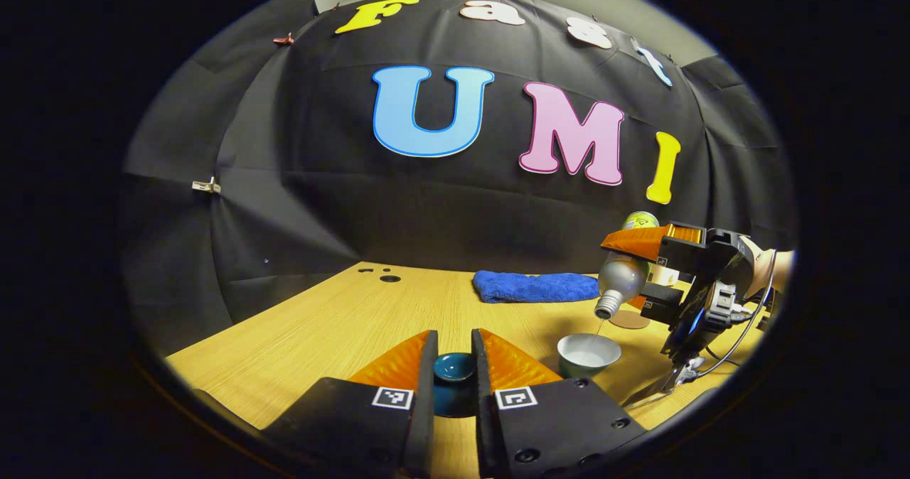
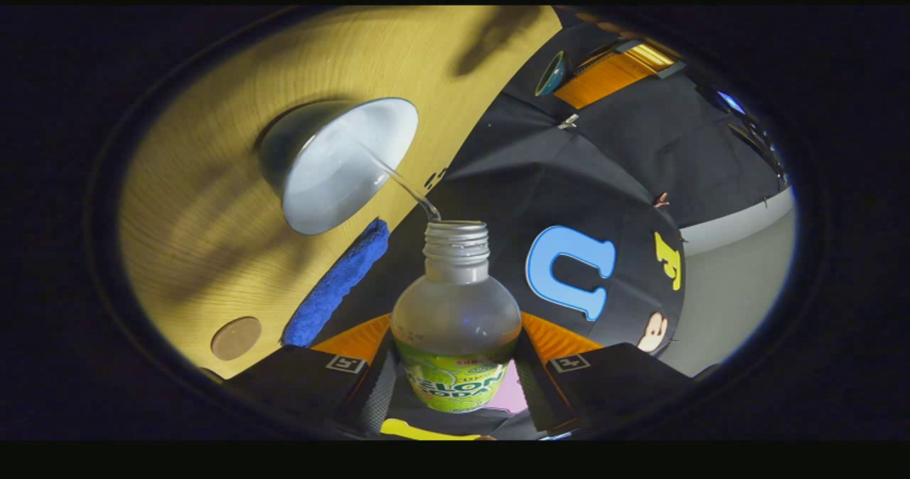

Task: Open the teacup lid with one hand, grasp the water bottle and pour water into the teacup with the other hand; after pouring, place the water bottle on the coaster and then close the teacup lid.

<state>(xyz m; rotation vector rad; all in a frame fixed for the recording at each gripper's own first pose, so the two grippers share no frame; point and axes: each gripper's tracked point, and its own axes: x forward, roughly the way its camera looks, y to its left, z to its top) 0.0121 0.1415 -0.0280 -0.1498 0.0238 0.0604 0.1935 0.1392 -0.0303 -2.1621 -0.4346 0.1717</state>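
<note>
Wooden table (image 1: 298, 337), mid-task: lid (image 1: 453, 367) off, clamped in left gripper (image 1: 453, 376); right gripper (image 2: 455, 386) clamps bottle (image 2: 456, 323), pouring into teacup (image 1: 589, 354), lower right; coaster (image 2: 235, 337), re-lidding left.

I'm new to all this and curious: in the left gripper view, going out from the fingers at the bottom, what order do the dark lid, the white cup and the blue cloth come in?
1. Dark teal teacup lid, between the fingers.
2. White teacup, ahead to the right.
3. Folded blue cloth, farthest, by the wall.
</note>
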